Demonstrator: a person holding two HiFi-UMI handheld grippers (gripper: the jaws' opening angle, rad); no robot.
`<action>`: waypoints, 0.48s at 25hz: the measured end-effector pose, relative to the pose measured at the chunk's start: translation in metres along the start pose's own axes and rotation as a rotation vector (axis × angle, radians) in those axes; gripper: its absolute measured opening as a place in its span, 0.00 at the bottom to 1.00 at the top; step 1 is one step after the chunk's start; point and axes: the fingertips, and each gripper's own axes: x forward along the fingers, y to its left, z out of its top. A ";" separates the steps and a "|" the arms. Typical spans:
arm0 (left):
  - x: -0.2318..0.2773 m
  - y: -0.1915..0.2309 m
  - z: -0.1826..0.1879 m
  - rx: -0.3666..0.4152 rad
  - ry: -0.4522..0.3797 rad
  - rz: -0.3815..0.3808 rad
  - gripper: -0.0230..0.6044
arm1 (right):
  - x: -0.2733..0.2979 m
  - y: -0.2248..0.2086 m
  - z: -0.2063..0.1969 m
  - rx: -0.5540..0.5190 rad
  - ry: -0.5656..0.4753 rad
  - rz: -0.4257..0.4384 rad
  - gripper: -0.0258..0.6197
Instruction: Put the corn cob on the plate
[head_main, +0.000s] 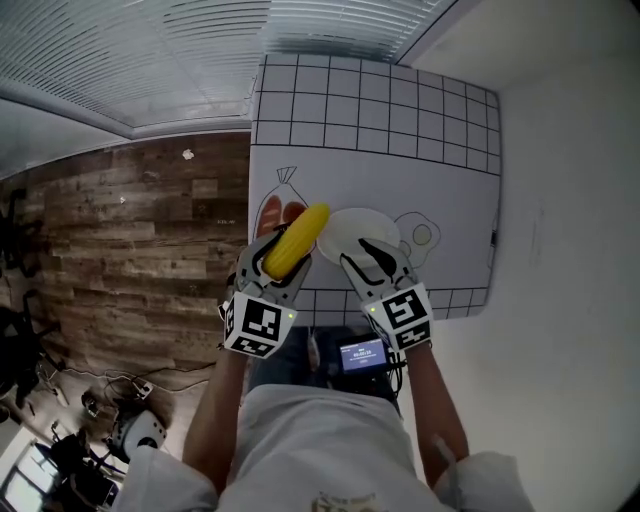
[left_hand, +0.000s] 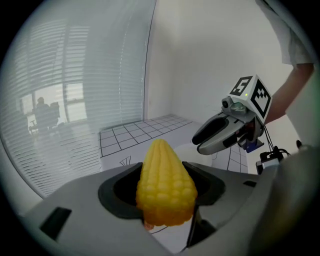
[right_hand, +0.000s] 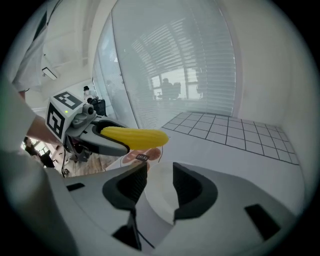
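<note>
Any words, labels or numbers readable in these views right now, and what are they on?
Dark label on the mat: too blurred to read.
Small lit screen: figures too small to read.
Marker cubes: square patterns only, no words.

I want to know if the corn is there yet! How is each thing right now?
Corn cob: held up in the air, not on the plate yet.
Left tool: closed on the corn cob.
Right tool: open, holding nothing.
Plate: on the table, nothing seen on it.
</note>
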 end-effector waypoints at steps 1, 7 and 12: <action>0.000 -0.001 0.002 0.005 -0.002 -0.004 0.44 | -0.001 -0.001 -0.002 0.003 0.000 -0.003 0.30; 0.007 -0.009 0.008 0.037 -0.004 -0.040 0.44 | -0.010 -0.009 -0.005 0.033 -0.014 -0.031 0.30; 0.015 -0.016 0.011 0.060 0.001 -0.074 0.44 | -0.017 -0.017 -0.012 0.060 -0.023 -0.067 0.30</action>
